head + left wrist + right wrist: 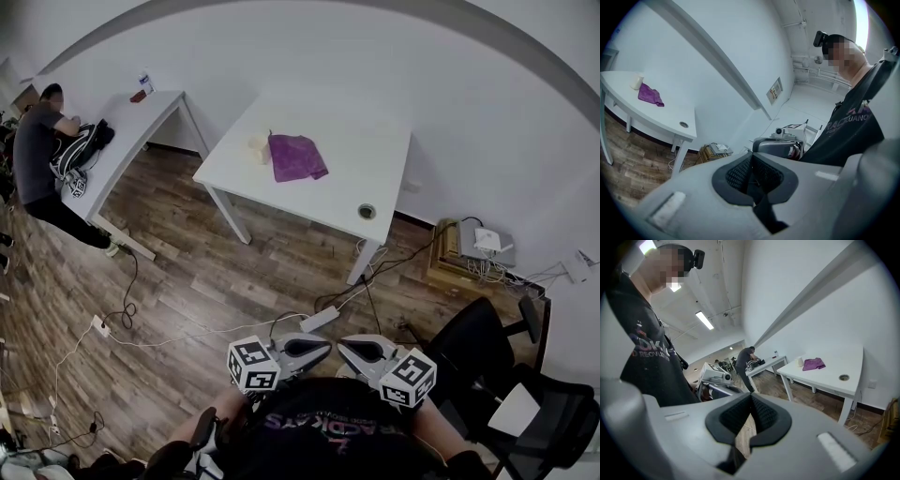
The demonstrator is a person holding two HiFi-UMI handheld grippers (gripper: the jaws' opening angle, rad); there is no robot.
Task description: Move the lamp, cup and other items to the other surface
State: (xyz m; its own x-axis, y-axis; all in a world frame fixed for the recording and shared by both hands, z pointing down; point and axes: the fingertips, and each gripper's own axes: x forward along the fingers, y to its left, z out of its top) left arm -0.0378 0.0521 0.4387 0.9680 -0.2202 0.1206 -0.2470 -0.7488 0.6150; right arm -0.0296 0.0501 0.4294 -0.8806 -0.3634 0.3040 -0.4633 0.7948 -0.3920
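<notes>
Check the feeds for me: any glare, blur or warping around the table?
Head view: even light, no glare; the fisheye bows straight lines, yet the white table and purple cloth are sharp. Left gripper view: dark corners, cloth small at far left. Right gripper view: ceiling light bright but not washing out the table.

This is an office-like workroom. Ahead of the left gripper (326, 349) stands a white desk (319, 178). Farther left a person (37, 150) works at a second desk (141, 122). An office chair (525, 394) stands beside the right gripper (342, 350), and a power strip (319, 319) lies on the wood floor (206, 281).
</notes>
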